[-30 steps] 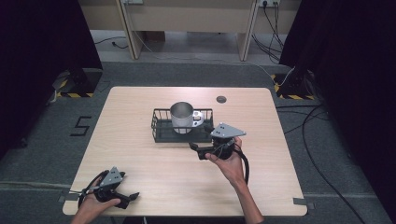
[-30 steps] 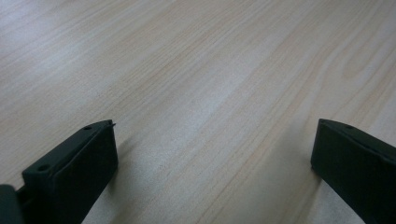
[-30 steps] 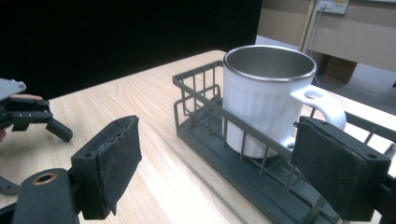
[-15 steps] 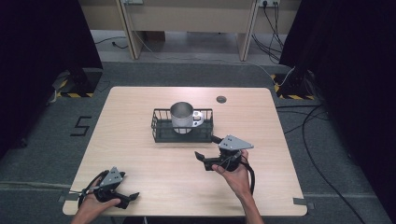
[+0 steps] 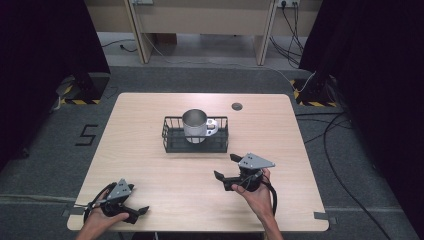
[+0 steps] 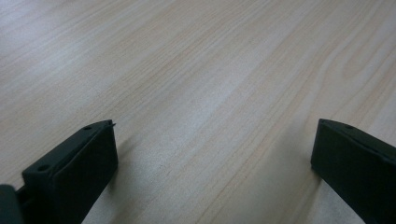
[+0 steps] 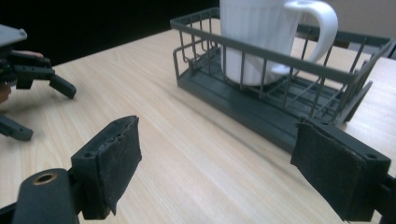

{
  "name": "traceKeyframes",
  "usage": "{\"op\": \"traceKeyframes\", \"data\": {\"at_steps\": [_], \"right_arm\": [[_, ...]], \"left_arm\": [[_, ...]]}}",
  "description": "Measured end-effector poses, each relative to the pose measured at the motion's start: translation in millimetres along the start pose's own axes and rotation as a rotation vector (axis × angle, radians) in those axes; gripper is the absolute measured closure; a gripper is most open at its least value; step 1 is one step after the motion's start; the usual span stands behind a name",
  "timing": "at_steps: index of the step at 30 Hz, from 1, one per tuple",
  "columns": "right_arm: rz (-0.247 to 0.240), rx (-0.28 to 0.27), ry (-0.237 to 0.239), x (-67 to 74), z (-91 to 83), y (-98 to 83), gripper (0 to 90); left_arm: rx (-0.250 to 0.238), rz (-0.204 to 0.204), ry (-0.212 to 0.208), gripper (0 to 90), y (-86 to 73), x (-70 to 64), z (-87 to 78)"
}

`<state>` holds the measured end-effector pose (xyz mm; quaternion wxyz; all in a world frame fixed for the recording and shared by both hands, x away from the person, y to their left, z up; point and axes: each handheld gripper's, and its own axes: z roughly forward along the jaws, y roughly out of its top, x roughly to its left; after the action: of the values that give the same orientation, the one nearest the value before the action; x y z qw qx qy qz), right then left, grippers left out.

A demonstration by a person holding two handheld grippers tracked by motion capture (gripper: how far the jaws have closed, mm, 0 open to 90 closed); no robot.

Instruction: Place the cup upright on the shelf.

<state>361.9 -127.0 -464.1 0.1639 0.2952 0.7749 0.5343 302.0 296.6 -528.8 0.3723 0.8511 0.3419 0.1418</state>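
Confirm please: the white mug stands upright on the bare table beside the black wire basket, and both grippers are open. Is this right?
Not quite. The white mug stands upright inside the black wire basket, not beside it on the table; the high view and the right gripper view both show the wires around it. The rest holds: left gripper and right gripper are open.

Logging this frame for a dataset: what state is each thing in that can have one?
mug: upright in the basket, handle toward the table's right.
wire basket: upright on the table, holding the mug.
left gripper: open, holding nothing, low over bare wood.
right gripper: open, holding nothing, short of the basket.
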Motion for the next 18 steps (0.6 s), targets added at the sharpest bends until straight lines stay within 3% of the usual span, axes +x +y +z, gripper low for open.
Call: {"op": "traceKeyframes", "data": {"at_steps": [18], "right_arm": [[0.029,0.056,-0.021,-0.2,-17.3,-26.3,15.4]], "left_arm": [[0.0,0.0,0.0,0.0,-0.1,-0.1,-0.1]]}}
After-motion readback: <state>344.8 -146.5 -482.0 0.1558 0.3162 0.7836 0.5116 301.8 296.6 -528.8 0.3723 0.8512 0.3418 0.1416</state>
